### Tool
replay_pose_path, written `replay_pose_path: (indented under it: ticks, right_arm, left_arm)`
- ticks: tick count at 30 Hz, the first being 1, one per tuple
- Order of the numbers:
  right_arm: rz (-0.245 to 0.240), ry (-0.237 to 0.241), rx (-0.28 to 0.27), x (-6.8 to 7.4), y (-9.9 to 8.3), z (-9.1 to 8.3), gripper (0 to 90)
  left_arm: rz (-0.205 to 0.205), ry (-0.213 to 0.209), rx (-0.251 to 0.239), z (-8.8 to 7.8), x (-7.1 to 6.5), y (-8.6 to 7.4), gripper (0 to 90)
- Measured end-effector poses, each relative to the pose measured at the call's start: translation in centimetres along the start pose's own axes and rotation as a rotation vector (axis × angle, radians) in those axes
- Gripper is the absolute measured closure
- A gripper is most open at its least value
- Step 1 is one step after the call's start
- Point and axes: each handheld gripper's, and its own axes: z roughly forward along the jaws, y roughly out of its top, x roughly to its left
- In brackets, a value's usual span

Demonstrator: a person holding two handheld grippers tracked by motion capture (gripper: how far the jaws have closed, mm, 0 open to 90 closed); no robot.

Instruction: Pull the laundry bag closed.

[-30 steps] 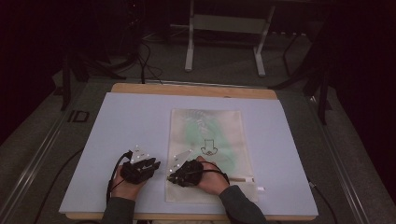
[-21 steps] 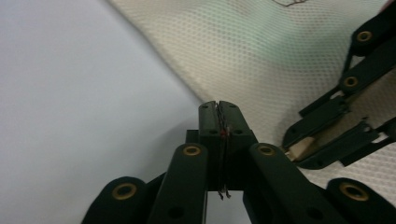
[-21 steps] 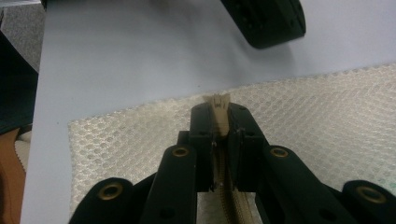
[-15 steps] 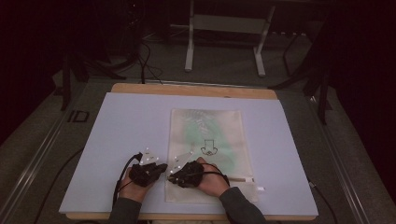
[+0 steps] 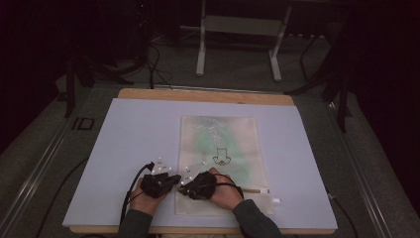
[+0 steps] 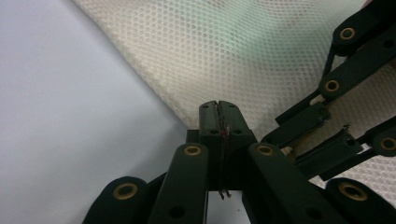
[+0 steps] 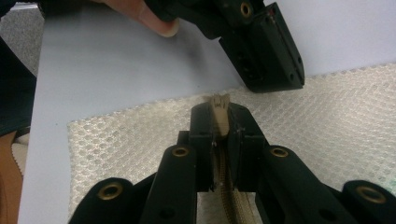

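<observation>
your left gripper (image 6: 218, 105) is clamped on the mesh bag's (image 5: 218, 148) near left edge; your right gripper (image 7: 219, 106) pinches its zipper (image 7: 219, 116).

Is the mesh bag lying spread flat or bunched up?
Spread flat: the mesh bag lies as a full rectangle on the table, its edges straight.

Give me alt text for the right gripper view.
The right gripper is shut on the cream zipper end of a white mesh laundry bag lying on a pale table cover. The left gripper touches down at the bag's edge just beyond.
</observation>
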Motion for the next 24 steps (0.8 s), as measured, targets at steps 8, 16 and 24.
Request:
replay_pose_path:
  ticks: [8,16,24]
  right_arm:
    - [0.000,-0.002,-0.007,0.04,-0.08,0.01,81.9]
    - [-0.001,-0.001,-0.007,0.02,-0.08,-0.01,81.9]
    - [0.013,0.010,-0.016,-0.15,-0.28,-0.15,82.2]
  left_arm:
    - [0.023,0.005,0.030,0.37,-0.26,0.01,88.8]
    - [0.027,0.003,0.058,0.44,-0.40,0.02,89.4]
    - [0.022,0.002,0.065,0.50,-0.35,0.05,89.7]
